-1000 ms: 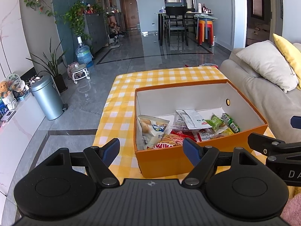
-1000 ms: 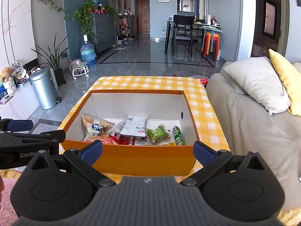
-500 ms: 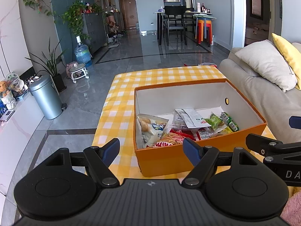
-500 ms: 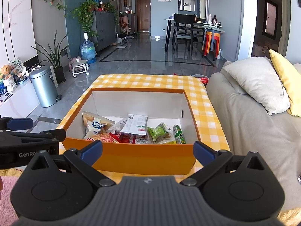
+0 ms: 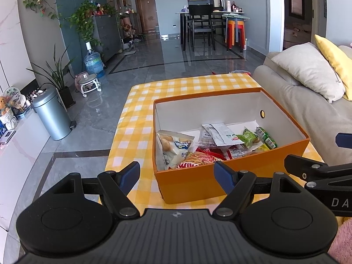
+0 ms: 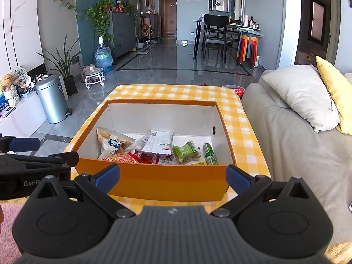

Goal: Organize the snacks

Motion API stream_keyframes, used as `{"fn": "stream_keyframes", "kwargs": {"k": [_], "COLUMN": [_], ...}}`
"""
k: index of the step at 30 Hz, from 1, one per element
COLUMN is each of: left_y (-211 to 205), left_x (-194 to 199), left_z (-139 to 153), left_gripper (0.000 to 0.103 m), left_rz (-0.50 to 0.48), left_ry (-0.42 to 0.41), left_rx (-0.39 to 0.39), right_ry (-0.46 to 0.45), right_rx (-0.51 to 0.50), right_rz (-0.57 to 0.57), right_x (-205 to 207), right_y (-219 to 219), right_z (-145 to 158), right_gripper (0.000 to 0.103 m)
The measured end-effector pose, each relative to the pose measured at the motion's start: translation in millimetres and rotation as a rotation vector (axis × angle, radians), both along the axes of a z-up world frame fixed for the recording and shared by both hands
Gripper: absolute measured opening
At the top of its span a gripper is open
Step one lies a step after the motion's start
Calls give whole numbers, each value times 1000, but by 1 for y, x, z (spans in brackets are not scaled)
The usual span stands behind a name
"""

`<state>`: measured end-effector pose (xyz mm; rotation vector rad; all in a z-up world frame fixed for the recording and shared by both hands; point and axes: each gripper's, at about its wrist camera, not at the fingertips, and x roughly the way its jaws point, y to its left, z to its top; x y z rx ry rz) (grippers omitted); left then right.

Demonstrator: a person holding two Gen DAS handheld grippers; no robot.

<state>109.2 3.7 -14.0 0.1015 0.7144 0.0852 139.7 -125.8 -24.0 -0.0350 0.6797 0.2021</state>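
An orange box (image 5: 231, 178) (image 6: 167, 182) with white inner walls stands on a yellow checked tablecloth (image 5: 140, 118) (image 6: 242, 118). Inside lie several snack packets: a white bag with round biscuits (image 5: 173, 145) (image 6: 114, 140), a red-orange packet (image 5: 198, 158) (image 6: 121, 157), a white sachet (image 5: 220, 132) (image 6: 158, 142), a green packet (image 5: 249, 136) (image 6: 186, 150) and a green tube (image 5: 266, 137) (image 6: 209, 154). My left gripper (image 5: 177, 175) is open and empty just before the box's near left corner. My right gripper (image 6: 172, 175) is open and empty before the box's near wall.
A grey sofa (image 6: 297, 145) with a beige cushion (image 6: 301, 94) and a yellow one borders the table on the right. A metal bin (image 5: 52, 116), potted plants and a water bottle stand on the tiled floor at left. A dining table with chairs (image 6: 220, 33) is far back.
Both grippers have risen and pulled back slightly, so the box sits a little lower in view. Both stay open; the snacks have not moved.
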Motion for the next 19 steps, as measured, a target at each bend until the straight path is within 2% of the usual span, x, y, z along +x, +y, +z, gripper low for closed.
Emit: {"fn": "stream_keyframes", "kwargs": {"k": [19], "left_y": [4], "left_x": [-3], "left_z": [2], "left_gripper": [90], "left_rz": [-8], "left_ry": [-8], "left_rx": [-23], "right_ry": [18], "right_rx": [-4], "right_rz": [-2], "right_x": [0], "right_y": [0], "right_z": [-5], "right_gripper": [99]}}
